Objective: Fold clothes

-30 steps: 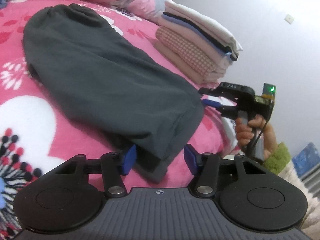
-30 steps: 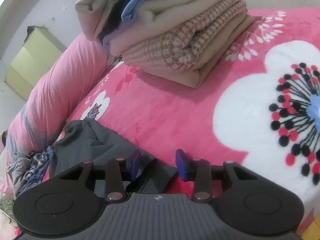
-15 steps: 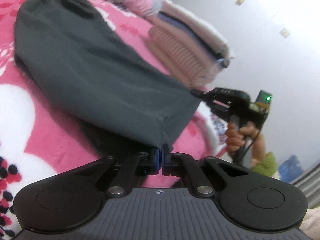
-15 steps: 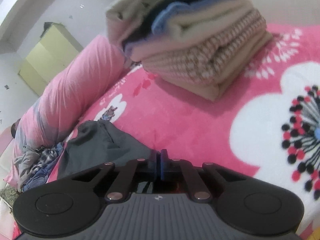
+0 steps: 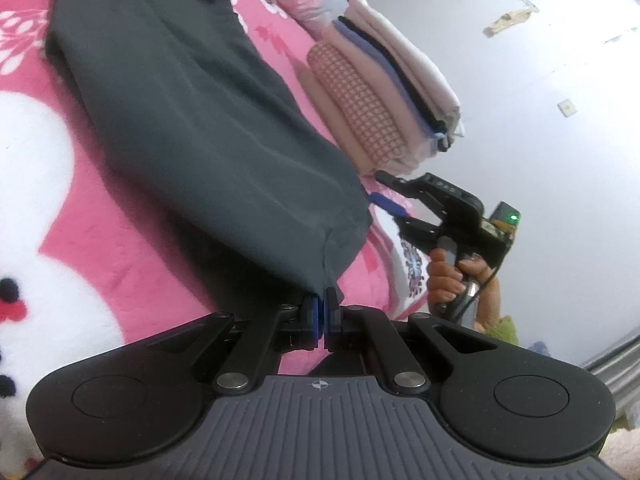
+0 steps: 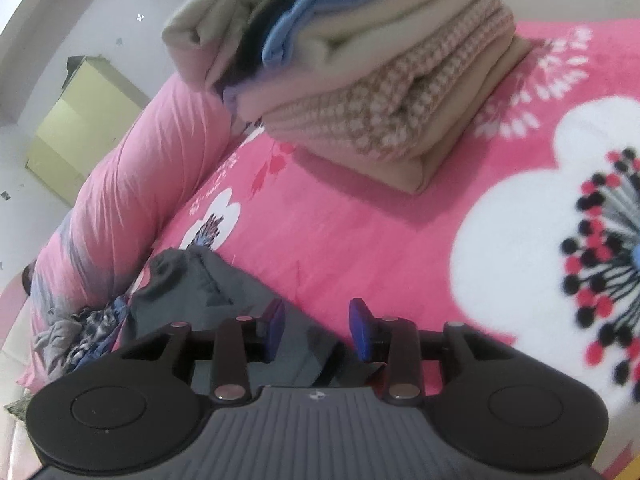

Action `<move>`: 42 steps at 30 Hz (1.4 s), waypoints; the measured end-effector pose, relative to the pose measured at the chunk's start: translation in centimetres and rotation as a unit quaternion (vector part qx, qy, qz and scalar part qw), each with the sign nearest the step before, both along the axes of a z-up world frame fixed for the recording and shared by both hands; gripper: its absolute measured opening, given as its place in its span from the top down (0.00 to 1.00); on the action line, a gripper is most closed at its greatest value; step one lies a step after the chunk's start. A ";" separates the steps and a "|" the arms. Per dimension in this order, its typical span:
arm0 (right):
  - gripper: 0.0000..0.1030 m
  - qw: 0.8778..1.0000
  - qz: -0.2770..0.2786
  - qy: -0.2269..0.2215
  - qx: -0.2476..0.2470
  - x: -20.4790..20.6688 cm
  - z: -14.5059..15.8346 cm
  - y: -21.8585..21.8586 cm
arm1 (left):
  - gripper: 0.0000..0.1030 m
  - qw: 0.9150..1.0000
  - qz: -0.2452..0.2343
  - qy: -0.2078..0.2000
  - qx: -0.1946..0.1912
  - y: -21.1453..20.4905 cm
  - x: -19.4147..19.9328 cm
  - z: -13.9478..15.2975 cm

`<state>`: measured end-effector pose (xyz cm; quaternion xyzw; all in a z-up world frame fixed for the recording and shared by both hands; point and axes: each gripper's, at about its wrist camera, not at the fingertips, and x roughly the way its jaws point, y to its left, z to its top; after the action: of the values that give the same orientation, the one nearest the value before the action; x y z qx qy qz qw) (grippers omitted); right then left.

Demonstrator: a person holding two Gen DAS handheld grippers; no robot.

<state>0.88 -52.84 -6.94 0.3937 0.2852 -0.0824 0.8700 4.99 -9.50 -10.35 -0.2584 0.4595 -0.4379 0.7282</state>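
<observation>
The left gripper [image 5: 322, 312] is clenched on the near corner of the dark grey garment [image 5: 192, 120], which lies lengthwise on the pink floral blanket [image 5: 120, 248]; the right gripper [image 6: 316, 330] has just been opening, its jaws apart over the garment's other corner, pads not pressing it; a stack of folded clothes [image 6: 360, 80] sits beyond the garment.

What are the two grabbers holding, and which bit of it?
The left gripper pinches the dark grey garment at its near corner hem. The right gripper stands open over the same garment's edge, its jaws having just opened, holding nothing.
</observation>
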 end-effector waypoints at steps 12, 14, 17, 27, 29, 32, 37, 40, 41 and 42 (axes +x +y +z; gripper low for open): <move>0.98 0.999 0.032 -0.024 0.004 0.5 0.5 0.9 | 1.00 1.000 0.013 -0.013 -0.003 0.4 -0.8 0.6; 0.98 0.999 0.030 -0.032 -0.001 0.1 1.1 0.9 | 1.00 1.000 0.010 -0.024 -0.009 0.6 -0.9 1.1; 0.99 0.999 0.030 -0.037 -0.021 -0.2 1.9 1.1 | 1.00 0.999 0.014 -0.018 -0.025 0.9 -0.6 1.4; 0.99 0.997 0.031 -0.026 -0.064 0.1 2.7 2.2 | 1.00 1.000 0.012 -0.008 -0.028 0.6 -0.7 1.5; 0.99 0.996 0.032 -0.022 -0.083 0.0 2.8 2.5 | 1.00 1.000 0.005 -0.018 -0.021 0.2 -0.8 1.6; 0.99 0.995 0.029 0.000 -0.095 0.0 1.8 2.4 | 1.00 1.000 -0.010 -0.013 0.006 -0.8 -0.6 0.7; 0.99 0.997 0.016 0.010 -0.069 -0.7 0.5 1.5 | 1.00 1.000 -0.008 0.010 0.007 -0.9 -0.2 0.1; 0.99 0.997 0.015 0.007 -0.069 -1.2 0.4 1.4 | 1.00 1.000 -0.005 -0.003 0.013 -0.7 0.1 0.5; 0.99 0.997 0.015 0.012 -0.069 -1.2 0.1 1.4 | 1.00 1.000 -0.001 0.000 0.019 -0.6 0.3 0.3; 0.99 0.997 0.014 0.021 -0.069 -1.1 -0.5 1.4 | 1.00 1.000 0.003 0.002 0.025 -0.6 0.6 0.1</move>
<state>-0.21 -51.45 -7.40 0.3272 0.3023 -0.0976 0.8900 5.57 -10.13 -10.23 -0.2422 0.4715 -0.4232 0.7348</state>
